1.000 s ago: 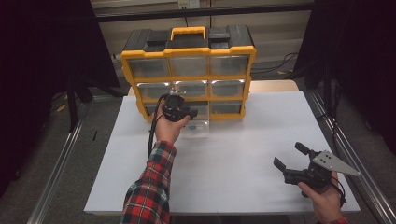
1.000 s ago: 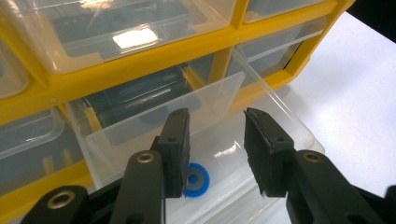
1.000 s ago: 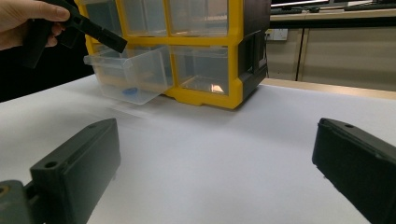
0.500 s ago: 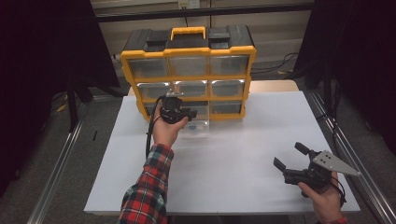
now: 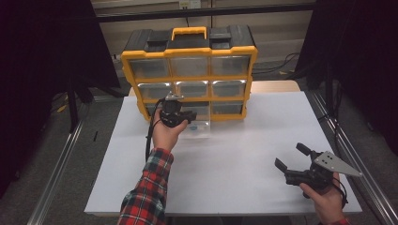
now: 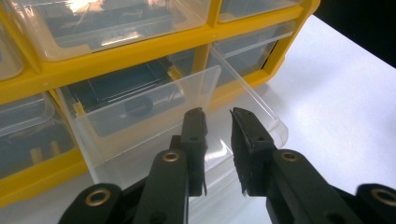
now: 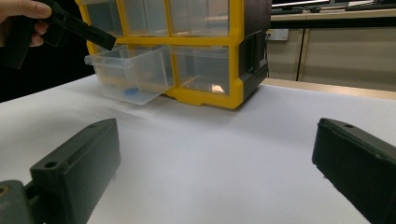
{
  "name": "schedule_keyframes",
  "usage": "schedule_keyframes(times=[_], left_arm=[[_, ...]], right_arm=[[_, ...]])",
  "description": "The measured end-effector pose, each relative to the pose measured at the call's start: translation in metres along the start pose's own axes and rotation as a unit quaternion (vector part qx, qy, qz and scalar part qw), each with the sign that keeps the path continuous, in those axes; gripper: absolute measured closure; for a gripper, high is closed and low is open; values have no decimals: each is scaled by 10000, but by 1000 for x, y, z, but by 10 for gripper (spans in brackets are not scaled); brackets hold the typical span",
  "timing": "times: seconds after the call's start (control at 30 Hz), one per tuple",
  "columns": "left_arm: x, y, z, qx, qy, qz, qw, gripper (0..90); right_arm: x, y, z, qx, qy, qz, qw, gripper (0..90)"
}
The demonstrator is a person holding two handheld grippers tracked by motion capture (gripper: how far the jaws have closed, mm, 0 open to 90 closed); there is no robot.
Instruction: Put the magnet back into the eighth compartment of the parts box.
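Observation:
A yellow organizer (image 5: 187,51) with clear drawers stands at the back of the white table (image 5: 244,154). Its bottom middle drawer (image 5: 199,127) is pulled out, and a small blue object (image 7: 132,91) lies inside. My left gripper (image 5: 190,115) hovers over that drawer (image 6: 140,112), pointing in from its left side. The jaws have just been closing and now stand a narrow gap apart (image 6: 218,116) with nothing between them. My right gripper (image 5: 291,156) rests open near the front right of the table, well away from the organizer (image 7: 233,46).
Black curtains hang on both sides of the table. Metal rails (image 5: 61,164) run along its left and right edges. A wooden bench top (image 7: 327,86) sits behind the organizer. White tabletop stretches between the two grippers.
The left gripper has shifted very slightly over the pulled-out drawer. The right hand and its gripper have kept still.

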State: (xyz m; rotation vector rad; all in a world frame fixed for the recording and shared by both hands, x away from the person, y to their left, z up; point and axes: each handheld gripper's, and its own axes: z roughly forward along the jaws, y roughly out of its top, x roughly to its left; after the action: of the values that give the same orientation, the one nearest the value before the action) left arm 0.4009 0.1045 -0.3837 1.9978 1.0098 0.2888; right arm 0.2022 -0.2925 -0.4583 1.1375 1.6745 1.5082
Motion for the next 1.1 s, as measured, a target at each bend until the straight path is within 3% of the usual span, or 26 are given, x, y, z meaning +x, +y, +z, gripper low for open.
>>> schedule_keyframes(times=[0.03,0.13,0.33,0.4,0.47,0.5,0.67,0.73,1.0,1.1], left_arm=[[1,0,-1,77,12,91,9999,763],[-1,-2,-2,-49,-24,-35,10000,781],[0,-5,-4,19,-107,34,9999,807],[-2,-7,-4,-86,-105,-79,9999,816],[-3,-7,-5,-93,-124,-67,9999,819],[-2,-8,-6,-1,-107,62,9999,823],[-6,-10,-6,-151,-117,-70,9998,851],[-6,-11,-8,-43,-126,80,9999,858],[-10,-13,-10,-160,-148,57,9997,886],[-11,-15,-10,-93,-163,112,9998,899]], right_arm=[[1,0,0,-22,-24,50,10000,4],[0,0,0,-26,-26,50,10000,4],[0,0,0,-20,-26,42,10000,6],[0,0,0,-28,-27,45,10000,6],[0,0,0,-22,-27,56,10000,5],[0,0,0,-18,-23,41,10000,5],[1,0,0,-25,-27,63,10000,5],[1,0,0,-28,-30,54,10000,5],[0,0,0,-15,-31,64,10000,5],[0,0,0,-15,-47,57,10000,5]])
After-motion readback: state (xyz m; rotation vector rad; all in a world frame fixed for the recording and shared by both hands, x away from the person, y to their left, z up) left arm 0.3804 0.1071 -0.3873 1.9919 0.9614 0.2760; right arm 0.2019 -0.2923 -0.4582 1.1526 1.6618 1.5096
